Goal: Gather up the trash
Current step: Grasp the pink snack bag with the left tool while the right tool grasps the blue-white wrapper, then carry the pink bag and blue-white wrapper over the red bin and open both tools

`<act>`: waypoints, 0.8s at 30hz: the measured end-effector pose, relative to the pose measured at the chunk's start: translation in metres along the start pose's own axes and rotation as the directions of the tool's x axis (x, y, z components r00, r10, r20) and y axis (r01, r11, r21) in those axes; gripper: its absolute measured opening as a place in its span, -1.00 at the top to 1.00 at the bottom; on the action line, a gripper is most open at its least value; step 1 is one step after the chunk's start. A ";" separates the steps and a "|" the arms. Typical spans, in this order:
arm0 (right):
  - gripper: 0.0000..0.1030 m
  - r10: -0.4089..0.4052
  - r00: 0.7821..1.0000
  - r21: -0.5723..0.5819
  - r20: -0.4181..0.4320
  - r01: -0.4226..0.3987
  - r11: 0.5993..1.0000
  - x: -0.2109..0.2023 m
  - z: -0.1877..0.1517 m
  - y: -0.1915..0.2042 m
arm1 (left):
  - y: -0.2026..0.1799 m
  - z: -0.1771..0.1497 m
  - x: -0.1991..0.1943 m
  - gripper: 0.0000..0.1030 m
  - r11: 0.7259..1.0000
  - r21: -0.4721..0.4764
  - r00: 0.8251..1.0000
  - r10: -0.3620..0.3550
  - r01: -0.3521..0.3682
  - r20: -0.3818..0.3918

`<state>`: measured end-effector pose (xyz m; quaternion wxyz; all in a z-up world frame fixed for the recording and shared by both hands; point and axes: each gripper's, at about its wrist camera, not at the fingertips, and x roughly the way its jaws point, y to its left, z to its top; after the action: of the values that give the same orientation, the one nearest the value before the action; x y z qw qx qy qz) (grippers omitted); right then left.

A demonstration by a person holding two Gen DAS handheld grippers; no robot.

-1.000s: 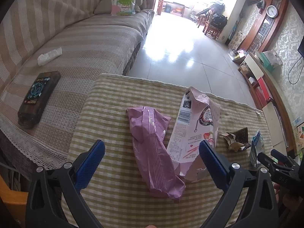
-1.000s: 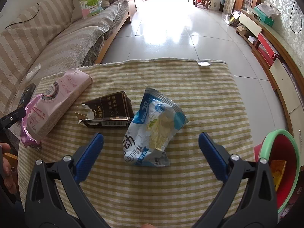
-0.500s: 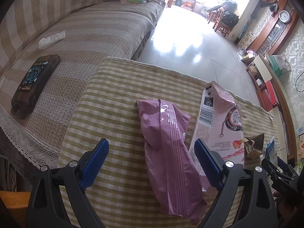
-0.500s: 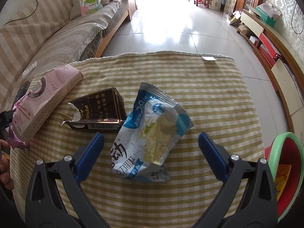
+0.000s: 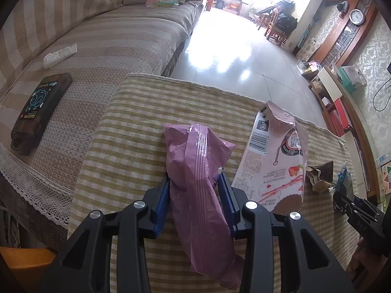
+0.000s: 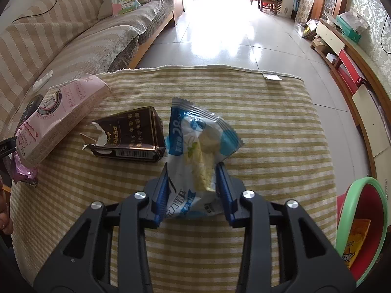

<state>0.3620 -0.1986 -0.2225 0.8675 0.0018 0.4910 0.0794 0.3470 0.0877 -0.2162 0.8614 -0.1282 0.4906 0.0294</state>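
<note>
My left gripper (image 5: pixel 194 183) is shut on a crumpled purple snack bag (image 5: pixel 198 171) that lies on the checked tablecloth (image 5: pixel 127 146). A pink strawberry carton (image 5: pixel 276 161) lies just right of it. My right gripper (image 6: pixel 193 171) is shut on a blue and white snack wrapper (image 6: pixel 198 146). A torn dark brown carton (image 6: pixel 132 134) lies left of the wrapper, and the pink carton (image 6: pixel 63 114) lies further left. The purple bag's end (image 6: pixel 23 171) shows at the left edge of the right wrist view.
A red bin with a green rim (image 6: pixel 361 224) stands low beside the table at the right, with an orange packet inside. A striped sofa (image 5: pixel 97 36) runs along the left, with a dark box (image 5: pixel 39 107) and a tissue (image 5: pixel 59 52) on it. Tiled floor lies beyond the table.
Both grippers moved forward and closed. The left one now pinches the purple bag, the right one pinches the blue and white wrapper. Both were open half a second ago.
</note>
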 end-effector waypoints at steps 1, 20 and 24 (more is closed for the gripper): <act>0.32 -0.001 1.000 -0.001 -0.002 0.001 1.000 -0.001 -0.001 0.000 | 0.000 0.000 -0.003 0.38 1.000 0.004 1.000 0.004 -0.004 0.005; 0.34 0.019 0.996 0.007 0.082 -0.020 1.000 -0.084 -0.012 0.005 | 0.005 -0.030 -0.095 0.45 1.000 -0.016 0.993 0.008 -0.006 0.117; 0.34 0.022 0.994 0.008 0.104 -0.023 1.000 -0.107 -0.018 0.004 | -0.005 -0.041 -0.117 0.45 1.000 0.001 0.991 -0.011 0.011 0.135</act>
<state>0.2922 -0.2112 -0.1403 0.8909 0.0154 0.4455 0.0866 0.2532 0.0820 -0.1350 0.8928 -0.1287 0.4304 0.0333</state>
